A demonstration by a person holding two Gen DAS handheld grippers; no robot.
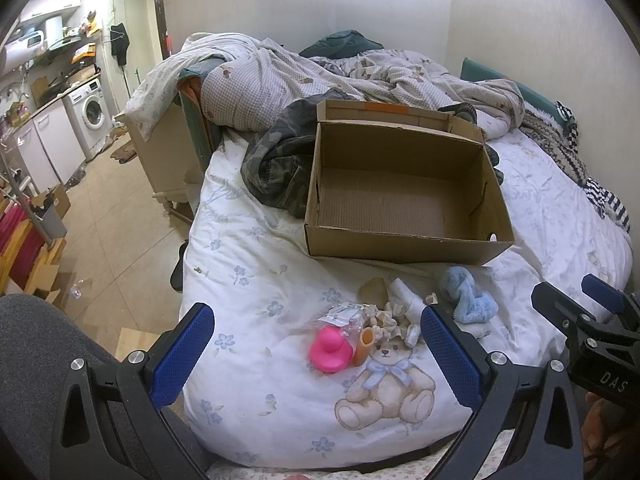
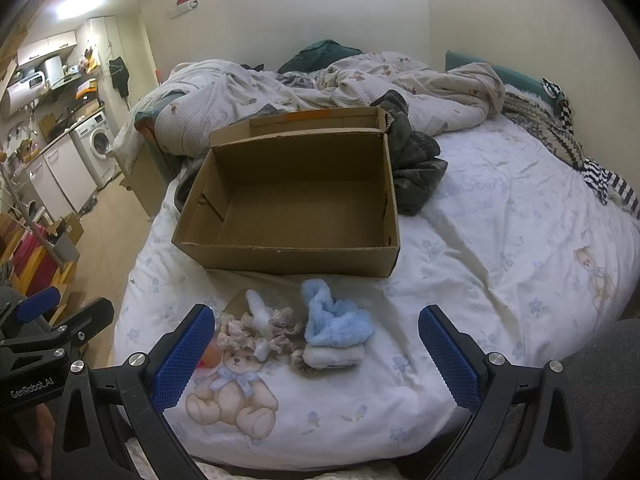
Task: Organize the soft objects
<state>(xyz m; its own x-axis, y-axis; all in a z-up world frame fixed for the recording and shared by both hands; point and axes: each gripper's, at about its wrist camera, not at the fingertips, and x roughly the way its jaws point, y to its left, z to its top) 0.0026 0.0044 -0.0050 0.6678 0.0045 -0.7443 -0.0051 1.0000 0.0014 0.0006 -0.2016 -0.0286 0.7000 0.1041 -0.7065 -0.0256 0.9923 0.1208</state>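
An open, empty cardboard box (image 1: 400,200) (image 2: 296,204) sits on the white bed sheet (image 1: 260,264). In front of it lies a small pile: a pink rubber duck (image 1: 330,350), an orange tube (image 1: 365,346), a clear plastic packet (image 1: 344,316), beige frilly scrunchies (image 1: 390,320) (image 2: 256,334), a white roll (image 1: 406,292) (image 2: 258,310) and a fluffy light-blue sock (image 1: 470,294) (image 2: 332,324). My left gripper (image 1: 318,354) is open and empty, just short of the duck. My right gripper (image 2: 316,356) is open and empty, just short of the blue sock.
A rumpled checked duvet (image 1: 320,76) and dark camouflage clothing (image 1: 280,160) lie behind the box. Striped and knitted fabric (image 2: 560,144) lies at the bed's right edge by the wall. Left of the bed are the floor (image 1: 108,232), a washing machine (image 1: 90,114) and cardboard boxes.
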